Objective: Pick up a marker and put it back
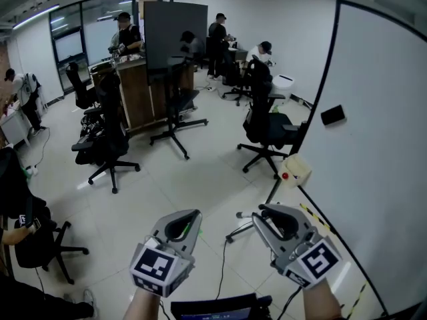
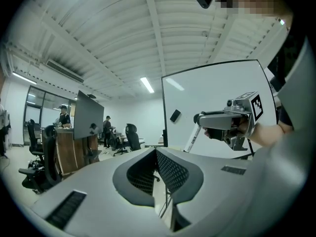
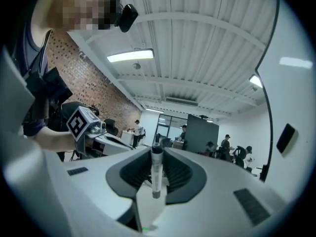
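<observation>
Office, whiteboard (image 1: 383, 172) at right, chairs (image 1: 267, 122) beyond. Left gripper (image 1: 196, 213) is held level, closed; right gripper (image 1: 261, 210) is clamped on a marker (image 3: 157, 174).

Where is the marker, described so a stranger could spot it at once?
Start at the big whiteboard on the right; the right gripper is held out beside it. The marker is the slim white pen with a dark end clamped crosswise between its jaws, whereas the left gripper is shut on nothing.

Glossy floor tiles (image 1: 200, 179), smooth whiteboard (image 1: 387, 145), matt grey plastic right gripper (image 1: 261, 211), smooth plastic marker (image 3: 157, 174).
</observation>
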The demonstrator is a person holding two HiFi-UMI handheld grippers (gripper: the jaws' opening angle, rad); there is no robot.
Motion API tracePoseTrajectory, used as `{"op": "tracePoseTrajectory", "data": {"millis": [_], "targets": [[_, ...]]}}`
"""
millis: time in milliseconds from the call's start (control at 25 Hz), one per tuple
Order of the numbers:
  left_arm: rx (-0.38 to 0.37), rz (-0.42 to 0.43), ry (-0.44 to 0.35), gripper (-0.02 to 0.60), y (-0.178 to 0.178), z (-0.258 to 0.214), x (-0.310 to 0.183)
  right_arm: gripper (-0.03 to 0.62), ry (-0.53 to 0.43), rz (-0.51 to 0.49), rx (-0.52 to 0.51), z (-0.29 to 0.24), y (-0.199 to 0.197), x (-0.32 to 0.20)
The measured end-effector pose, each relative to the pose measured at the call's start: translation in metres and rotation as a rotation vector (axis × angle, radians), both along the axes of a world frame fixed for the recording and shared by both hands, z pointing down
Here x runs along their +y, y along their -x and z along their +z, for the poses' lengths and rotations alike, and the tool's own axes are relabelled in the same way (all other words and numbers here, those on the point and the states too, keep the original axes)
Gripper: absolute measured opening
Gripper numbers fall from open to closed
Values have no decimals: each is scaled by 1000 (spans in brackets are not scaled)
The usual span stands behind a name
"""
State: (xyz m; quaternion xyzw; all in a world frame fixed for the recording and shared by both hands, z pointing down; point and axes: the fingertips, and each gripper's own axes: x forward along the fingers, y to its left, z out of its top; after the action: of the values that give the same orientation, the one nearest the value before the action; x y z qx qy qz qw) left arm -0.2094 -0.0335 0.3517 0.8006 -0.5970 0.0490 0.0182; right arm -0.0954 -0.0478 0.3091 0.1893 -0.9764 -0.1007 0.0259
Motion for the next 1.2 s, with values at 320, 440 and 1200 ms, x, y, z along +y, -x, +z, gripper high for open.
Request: {"op": "tracePoseTrajectory", "data": {"millis": [320, 440, 1200], "targets": [[-4, 40, 15, -9, -83, -3, 8, 91, 16, 19, -70, -4, -81, 14], [-46, 41, 25, -9, -129, -1, 9, 92, 25, 2, -59, 1, -121, 17], [-68, -209, 55, -9, -224, -6, 94, 91, 83, -268, -109, 14, -202, 77]]}}
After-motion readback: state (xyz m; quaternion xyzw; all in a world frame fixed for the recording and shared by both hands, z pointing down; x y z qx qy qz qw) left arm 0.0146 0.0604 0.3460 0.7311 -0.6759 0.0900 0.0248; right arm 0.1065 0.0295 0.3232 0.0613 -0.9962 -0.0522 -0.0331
